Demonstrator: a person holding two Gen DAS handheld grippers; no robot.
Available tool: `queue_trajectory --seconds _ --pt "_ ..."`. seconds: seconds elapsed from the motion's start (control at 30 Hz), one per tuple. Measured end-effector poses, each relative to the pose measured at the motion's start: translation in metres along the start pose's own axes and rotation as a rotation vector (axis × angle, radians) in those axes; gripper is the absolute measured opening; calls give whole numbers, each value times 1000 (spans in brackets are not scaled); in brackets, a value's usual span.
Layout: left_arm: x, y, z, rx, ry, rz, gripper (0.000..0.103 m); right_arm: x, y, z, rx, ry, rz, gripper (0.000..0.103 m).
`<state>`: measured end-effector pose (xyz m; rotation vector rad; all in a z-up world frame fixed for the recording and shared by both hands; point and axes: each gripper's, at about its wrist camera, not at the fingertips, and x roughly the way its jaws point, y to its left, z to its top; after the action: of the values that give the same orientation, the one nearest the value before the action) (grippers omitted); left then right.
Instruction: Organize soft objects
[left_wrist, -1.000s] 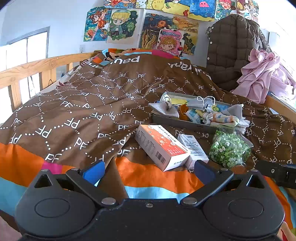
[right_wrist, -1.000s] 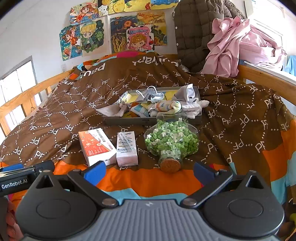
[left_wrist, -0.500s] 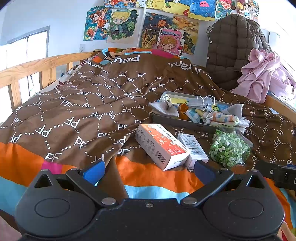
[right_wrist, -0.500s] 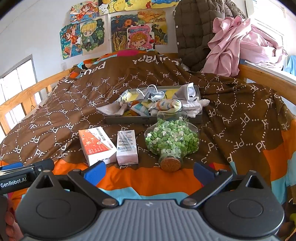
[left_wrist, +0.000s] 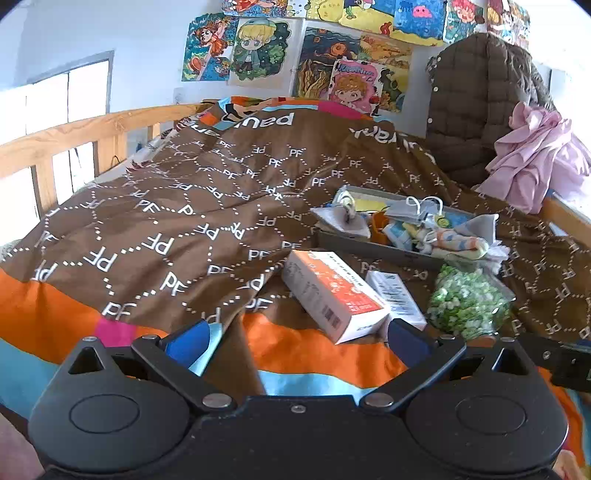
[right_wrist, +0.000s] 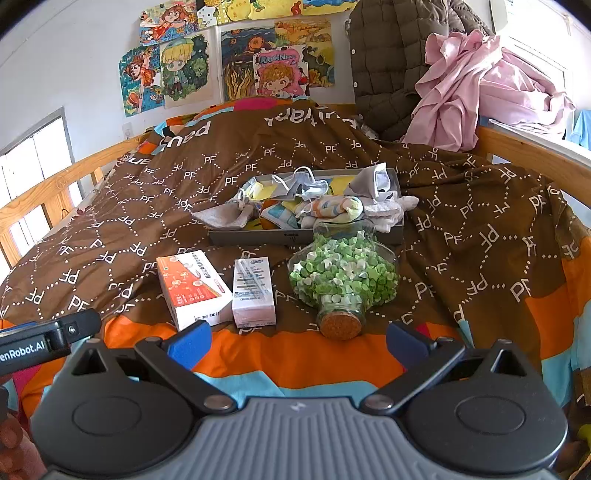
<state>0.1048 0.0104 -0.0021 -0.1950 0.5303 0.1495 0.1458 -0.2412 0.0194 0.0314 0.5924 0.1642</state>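
Blue-padded left gripper (left_wrist: 297, 338) and right gripper (right_wrist: 297, 341) both still gaping wide, empty; tray (right_wrist: 258, 236) stuff hasn't budged.

The heap of soft items (right_wrist: 314, 206) hides the tray (right_wrist: 258, 236) floor; box print is unreadable.

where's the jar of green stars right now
In the right wrist view the jar lies on its side mid-bed, cork toward the camera, just in front of the tray and right of the white box.
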Motion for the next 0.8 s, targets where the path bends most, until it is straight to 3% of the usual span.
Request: queue_trajectory --seconds 0.8 --pt "-1 -1 0 2 5 -12 102 2 2 -6 -6 10 3 103"
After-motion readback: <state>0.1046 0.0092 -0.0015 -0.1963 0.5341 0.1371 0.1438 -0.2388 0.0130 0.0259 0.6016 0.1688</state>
